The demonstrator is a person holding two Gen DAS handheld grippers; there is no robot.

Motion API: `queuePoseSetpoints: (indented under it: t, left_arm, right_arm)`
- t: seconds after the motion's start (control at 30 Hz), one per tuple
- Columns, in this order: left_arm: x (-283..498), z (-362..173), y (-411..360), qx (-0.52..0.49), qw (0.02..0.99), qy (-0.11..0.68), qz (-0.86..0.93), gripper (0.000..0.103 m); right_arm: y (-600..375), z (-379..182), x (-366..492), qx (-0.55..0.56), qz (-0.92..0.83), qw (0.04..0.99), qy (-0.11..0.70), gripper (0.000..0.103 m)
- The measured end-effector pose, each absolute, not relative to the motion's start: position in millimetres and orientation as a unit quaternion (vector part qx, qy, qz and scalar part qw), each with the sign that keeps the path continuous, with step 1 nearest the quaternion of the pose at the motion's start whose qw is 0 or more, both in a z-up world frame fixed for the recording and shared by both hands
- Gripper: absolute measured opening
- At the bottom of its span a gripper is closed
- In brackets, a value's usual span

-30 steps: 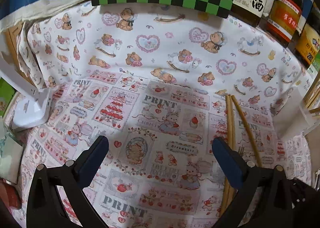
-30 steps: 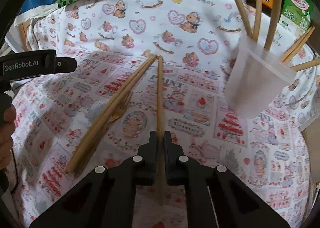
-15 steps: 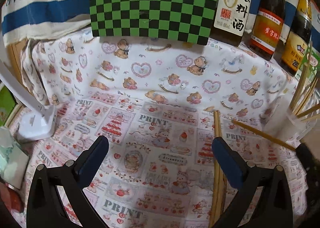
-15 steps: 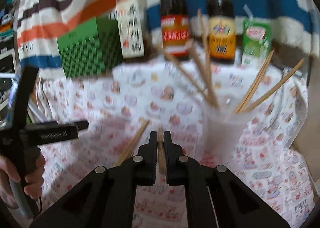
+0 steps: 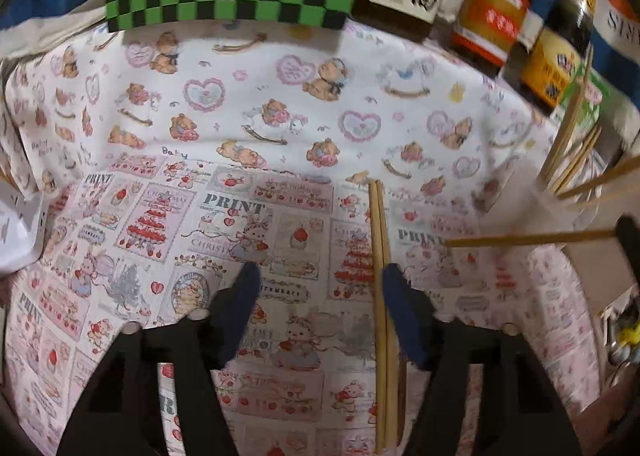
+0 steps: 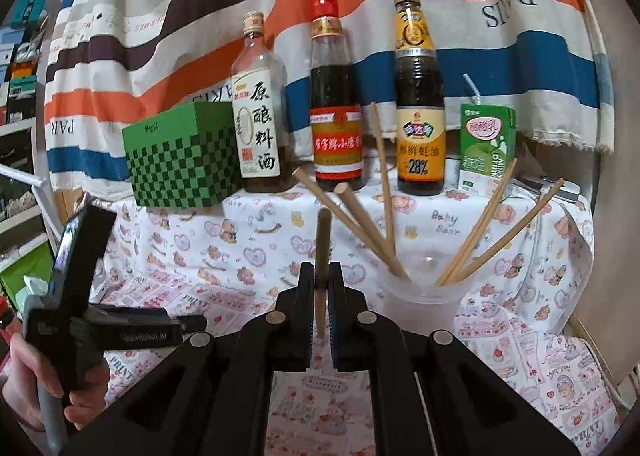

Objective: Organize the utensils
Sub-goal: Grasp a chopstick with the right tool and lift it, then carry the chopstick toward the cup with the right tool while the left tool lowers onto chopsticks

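Printed cotton cloth (image 5: 280, 127); right claw (image 6: 321, 280) pinching round wooden chopstick (image 6: 322, 240); left claw (image 5: 316, 288) half-spread, just closing, empty.

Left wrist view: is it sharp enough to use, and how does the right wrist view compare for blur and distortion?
Left wrist view: motion-smeared, worst on the bottles at the upper right; the chopsticks on the cloth remain readable. Right wrist view: sharp, bottle labels legible, the held chopstick crisp. Both: strong fisheye bending and dark corners.

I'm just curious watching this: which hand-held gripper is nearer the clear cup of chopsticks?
Right. The right hand-held gripper holds a chopstick beside the clear cup; the left hand-held gripper sits farther off, over chopsticks lying on the cloth.
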State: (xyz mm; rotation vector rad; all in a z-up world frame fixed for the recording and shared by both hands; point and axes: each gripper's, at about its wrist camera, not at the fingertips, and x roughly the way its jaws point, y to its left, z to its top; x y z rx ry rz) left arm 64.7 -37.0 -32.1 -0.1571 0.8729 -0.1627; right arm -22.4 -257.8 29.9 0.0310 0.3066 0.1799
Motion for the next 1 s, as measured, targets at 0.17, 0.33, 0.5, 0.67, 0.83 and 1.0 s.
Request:
queuePoseSetpoints:
  t: [0.17,0.33,0.5,0.67,0.83,1.0]
  left_arm:
    - [66,-35,-41,-0.076,0.891,0.436,-0.098,0.046]
    - [67,-39,-46,-0.062,0.885,0.449,-0.107,0.041]
    - [69,-52,-56,-0.048,0.868,0.479,-0.120,0.040]
    - [67,-59,-65,-0.024,0.864,0.488,-0.123,0.038]
    - [67,-64,-72,-0.010,0.858,0.498,-0.122,0.038]
    - [68,-66,-75,-0.010,0.857,0.500,-0.123,0.038]
  right_arm:
    - [-262,38,-28,0.013,0.084,0.987,0.134,0.007]
    - [-263,39,-28,0.009,0.084,0.987,0.135,0.007]
    - [-264,36,-23,0.010,0.083,0.985,0.149,0.007]
    - [-264,32,-18,0.010,0.082,0.984,0.159,0.007]
    - [-266,29,-14,0.014,0.079,0.982,0.168,0.007]
    - [-267,30,-14,0.017,0.075,0.982,0.171,0.007]
